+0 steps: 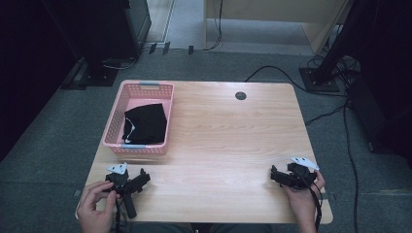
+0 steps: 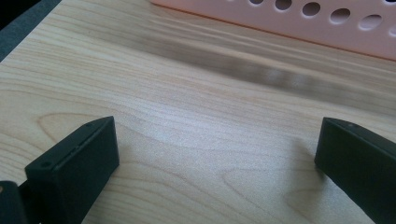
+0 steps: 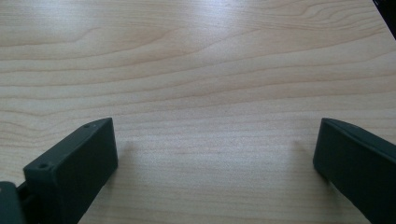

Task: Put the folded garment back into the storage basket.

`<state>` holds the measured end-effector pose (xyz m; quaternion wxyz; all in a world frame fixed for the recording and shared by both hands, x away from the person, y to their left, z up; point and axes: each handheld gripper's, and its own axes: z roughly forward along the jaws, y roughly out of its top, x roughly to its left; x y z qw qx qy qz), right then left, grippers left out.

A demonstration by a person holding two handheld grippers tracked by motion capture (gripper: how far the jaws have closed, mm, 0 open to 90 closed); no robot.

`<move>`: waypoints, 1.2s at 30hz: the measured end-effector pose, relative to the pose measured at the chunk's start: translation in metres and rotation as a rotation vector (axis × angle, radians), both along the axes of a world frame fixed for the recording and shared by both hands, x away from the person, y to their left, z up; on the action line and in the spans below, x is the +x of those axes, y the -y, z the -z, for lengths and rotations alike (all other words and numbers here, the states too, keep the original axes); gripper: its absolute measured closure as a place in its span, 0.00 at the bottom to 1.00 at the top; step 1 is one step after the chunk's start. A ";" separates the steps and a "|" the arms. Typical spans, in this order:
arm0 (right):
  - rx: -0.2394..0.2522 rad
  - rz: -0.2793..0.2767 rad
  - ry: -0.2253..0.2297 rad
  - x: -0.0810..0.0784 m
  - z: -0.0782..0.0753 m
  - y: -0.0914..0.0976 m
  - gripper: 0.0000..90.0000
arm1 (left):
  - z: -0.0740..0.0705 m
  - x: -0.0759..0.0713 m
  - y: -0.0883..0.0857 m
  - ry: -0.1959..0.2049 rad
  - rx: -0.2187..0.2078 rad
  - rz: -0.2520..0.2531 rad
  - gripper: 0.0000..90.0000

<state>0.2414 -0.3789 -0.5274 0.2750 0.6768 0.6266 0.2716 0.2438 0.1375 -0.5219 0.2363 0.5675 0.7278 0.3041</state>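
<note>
A pink perforated basket [image 1: 116, 124] stands at the table's left rear, and a folded black garment [image 1: 145, 124] lies inside it. My left gripper [image 1: 141, 178] rests on the wood near the front left corner, held by a hand, a short way in front of the basket. Its jaws stand wide apart with bare wood between them [image 2: 217, 154], and the basket's pink wall [image 2: 299, 21] runs across the top of that view. My right gripper [image 1: 276, 175] lies near the front right edge in the other hand, open [image 3: 215, 149] over bare wood.
The wooden table [image 1: 228, 141] has a round cable hole [image 1: 240, 95] at the rear centre. Grey carpet surrounds it, with cables and dark stands on the floor behind and to the right.
</note>
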 end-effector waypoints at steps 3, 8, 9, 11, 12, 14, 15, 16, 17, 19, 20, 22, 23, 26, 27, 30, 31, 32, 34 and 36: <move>0.000 0.000 -0.002 -0.001 0.000 0.001 0.00 | 0.000 0.000 0.000 0.000 0.000 0.000 0.00; 0.002 0.000 -0.002 -0.004 0.000 0.004 0.00 | 0.000 0.000 0.000 0.000 0.000 0.000 0.00; 0.003 -0.001 -0.001 -0.004 0.000 0.004 0.00 | 0.000 0.000 0.000 0.000 0.000 0.000 0.00; 0.000 0.000 -0.002 -0.006 0.000 0.006 0.00 | 0.000 0.000 0.000 0.000 0.000 0.000 0.00; 0.001 -0.002 -0.001 -0.006 0.000 0.007 0.00 | 0.000 0.000 0.000 -0.001 0.000 0.000 0.00; 0.000 -0.001 -0.003 -0.007 0.000 0.008 0.00 | 0.000 0.000 0.000 0.000 0.000 0.000 0.00; 0.000 -0.003 -0.002 -0.008 0.000 0.009 0.00 | 0.000 0.000 0.000 0.000 0.000 0.000 0.00; 0.001 -0.003 -0.002 -0.008 0.000 0.009 0.00 | 0.000 0.000 0.000 0.000 0.000 0.000 0.00; 0.001 -0.004 -0.002 -0.009 0.000 0.010 0.00 | 0.000 0.000 0.000 0.000 0.000 0.000 0.00; 0.001 0.000 -0.002 -0.011 0.000 0.012 0.00 | 0.000 0.000 0.000 0.000 0.000 0.000 0.00; 0.000 -0.002 -0.003 -0.011 0.000 0.013 0.00 | 0.000 0.000 0.000 0.000 0.000 0.000 0.00; 0.000 -0.001 -0.002 -0.012 0.000 0.014 0.00 | 0.000 0.000 0.000 0.000 0.000 0.000 0.00; -0.001 -0.001 0.000 -0.013 0.000 0.015 0.00 | 0.000 0.000 0.000 0.000 0.000 0.000 0.00; 0.001 0.002 -0.002 -0.014 0.000 0.017 0.00 | 0.000 0.000 0.000 0.000 0.000 0.000 0.00; 0.001 0.004 -0.002 -0.015 0.000 0.018 0.00 | 0.000 0.000 0.000 0.000 0.000 0.000 0.00; -0.001 0.006 -0.002 -0.016 0.000 0.020 0.00 | 0.000 0.000 0.000 0.000 0.000 0.000 0.00; 0.000 0.009 -0.002 -0.016 0.000 0.020 0.00 | 0.000 0.000 0.000 0.000 0.000 0.000 0.00; -0.001 0.009 -0.001 -0.017 0.000 0.021 0.00 | 0.000 0.000 0.000 0.000 0.000 0.000 0.00; 0.002 0.014 -0.001 -0.018 0.000 0.022 0.00 | 0.000 0.000 0.000 0.000 0.000 0.000 0.00; 0.002 0.019 -0.003 -0.019 0.000 0.024 0.00 | 0.000 0.000 0.000 0.000 0.000 0.000 0.00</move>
